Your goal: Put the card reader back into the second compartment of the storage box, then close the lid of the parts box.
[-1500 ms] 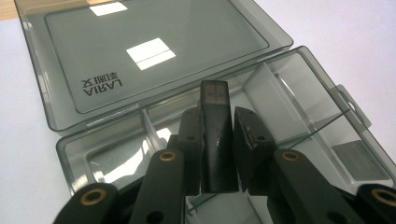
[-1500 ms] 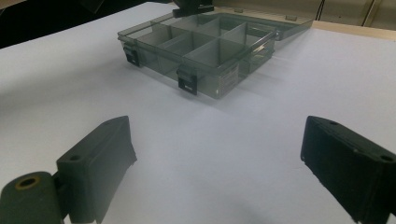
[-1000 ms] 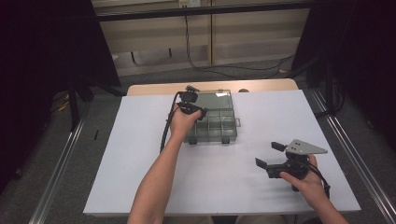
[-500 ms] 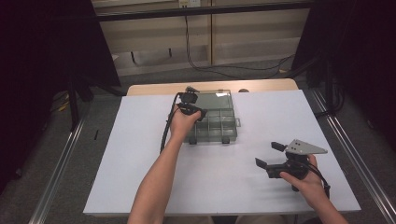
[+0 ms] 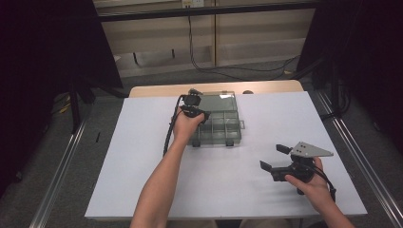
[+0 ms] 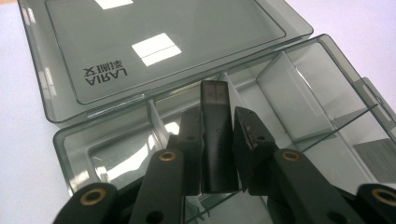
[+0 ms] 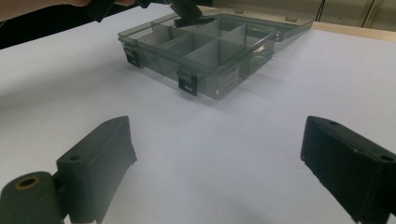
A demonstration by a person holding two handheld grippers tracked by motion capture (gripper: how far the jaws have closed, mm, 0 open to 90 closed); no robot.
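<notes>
I note a white sheet [image 5: 142, 156] covering the wooden tabletop [image 5: 157, 90], wood showing at far edge only. Grey floor [image 5: 57, 156] on both sides, w/ metal rails [image 5: 62, 166] running alongside the table. Beyond: pale wall panels [image 5: 247, 28], black cable [image 5: 195, 47] hanging down to floor. Dark areas left & right, detail unreadable.
</notes>
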